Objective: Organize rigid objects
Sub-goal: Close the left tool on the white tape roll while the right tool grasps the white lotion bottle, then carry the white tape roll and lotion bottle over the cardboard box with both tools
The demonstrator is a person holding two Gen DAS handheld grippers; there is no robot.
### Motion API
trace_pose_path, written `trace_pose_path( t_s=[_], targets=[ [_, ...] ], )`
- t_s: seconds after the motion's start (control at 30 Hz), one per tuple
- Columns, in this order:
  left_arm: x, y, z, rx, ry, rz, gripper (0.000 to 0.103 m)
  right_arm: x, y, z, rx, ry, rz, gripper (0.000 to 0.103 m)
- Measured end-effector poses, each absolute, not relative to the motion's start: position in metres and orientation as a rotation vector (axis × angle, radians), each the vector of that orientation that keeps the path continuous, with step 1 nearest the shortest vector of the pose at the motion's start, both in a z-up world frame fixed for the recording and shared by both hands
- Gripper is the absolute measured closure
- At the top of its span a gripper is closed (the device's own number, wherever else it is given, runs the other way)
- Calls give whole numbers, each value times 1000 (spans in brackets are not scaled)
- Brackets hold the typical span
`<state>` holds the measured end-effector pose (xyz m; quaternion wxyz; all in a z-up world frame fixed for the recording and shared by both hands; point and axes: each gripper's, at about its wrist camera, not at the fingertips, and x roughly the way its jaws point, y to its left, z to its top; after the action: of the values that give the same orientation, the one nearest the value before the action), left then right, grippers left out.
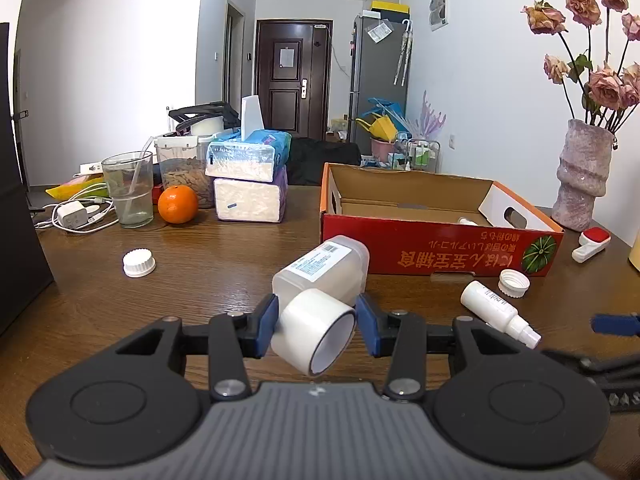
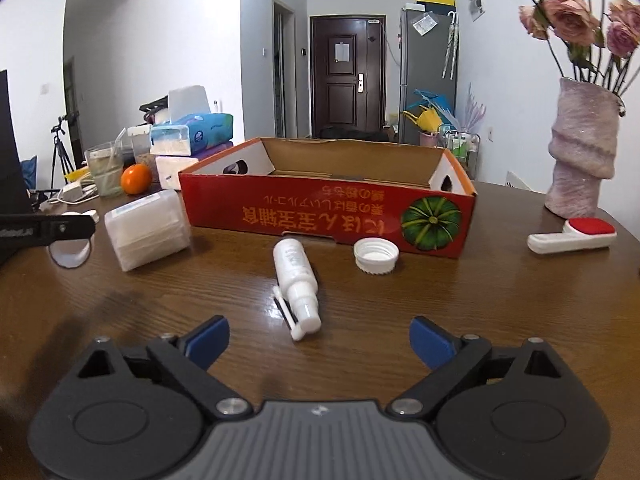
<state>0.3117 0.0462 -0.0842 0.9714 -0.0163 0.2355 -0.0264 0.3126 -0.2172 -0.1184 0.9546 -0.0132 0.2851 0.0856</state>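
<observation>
Left tool (image 1: 316, 322) around tape roll (image 1: 314, 336)

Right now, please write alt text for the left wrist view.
The left gripper is shut on a white tape roll above a wooden table. Behind it lie a clear plastic container and an open red cardboard box.

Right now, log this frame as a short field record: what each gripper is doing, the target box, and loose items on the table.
left gripper: shut on tape roll, lifted above the table
right gripper: open, holding nothing, spray bottle lying ahead of it
box: red cardboard, open top, one small white item visible inside
loose on table: clear plastic container on its side, white cap, second white cap, lint brush
</observation>
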Motion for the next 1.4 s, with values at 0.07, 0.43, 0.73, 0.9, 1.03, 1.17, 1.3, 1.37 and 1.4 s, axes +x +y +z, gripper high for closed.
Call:
trace_pose_path(
  t_s=[0.07,0.43,0.73,0.9,1.03,1.17,1.3,1.37,1.4],
  targets=[
    [312,47,-84,-34,477,-51,59,323,-213,-115,-27,582,168,7],
    [314,51,-85,-46,486,-48,59,376,-198,-122,10,643,166,19],
    [313,54,-83,-61,483,-55,59,398,-195,-133,31,689,157,41],
    [314,53,-83,-57,485,-53,59,398,-195,-136,34,699,168,69],
    [314,53,-84,-57,485,-45,59,393,-199,-134,53,682,169,69],
    [315,54,-84,-62,484,-40,59,386,-204,-128,82,646,157,69],
    [315,53,-85,-58,486,-35,59,378,-208,-123,111,627,162,70],
    [315,53,-85,-58,484,-34,59,374,-208,-121,123,621,172,70],
    [314,53,-84,-58,483,-32,59,371,-208,-120,123,619,178,70]
  ],
)
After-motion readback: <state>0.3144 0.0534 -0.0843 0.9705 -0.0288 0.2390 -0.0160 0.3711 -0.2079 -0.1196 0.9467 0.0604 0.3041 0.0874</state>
